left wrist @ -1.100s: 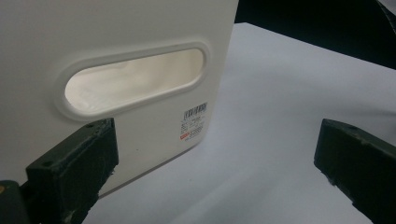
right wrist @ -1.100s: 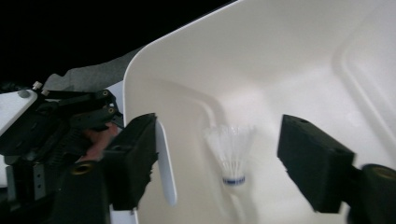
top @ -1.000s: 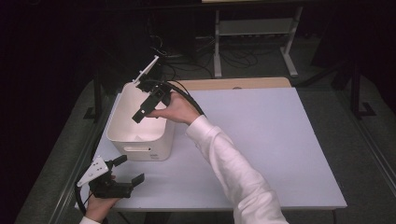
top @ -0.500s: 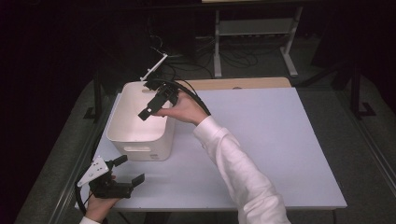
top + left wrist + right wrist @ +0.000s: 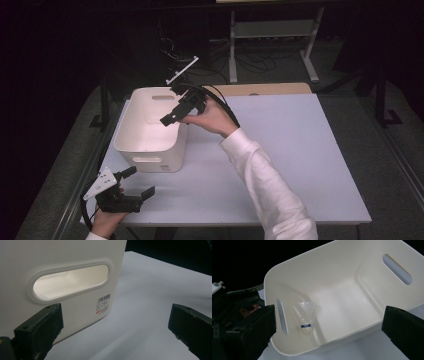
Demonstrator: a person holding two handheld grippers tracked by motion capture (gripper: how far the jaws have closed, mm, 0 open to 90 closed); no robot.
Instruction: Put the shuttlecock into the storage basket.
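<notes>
A white feathered shuttlecock (image 5: 305,316) lies inside the white plastic bin (image 5: 131,131); right gripper (image 5: 172,115) above, jaws just opened, empty; left gripper (image 5: 139,183) open.

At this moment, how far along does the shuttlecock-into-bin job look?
Done: the shuttlecock lies inside the white bin, near the wall with the handle slot. In hand: nothing; the right gripper, above the bin, has just been opening its jaws, now empty. The left gripper rests open by the bin's near wall. Left: seemingly only pulling the right gripper away.
</notes>
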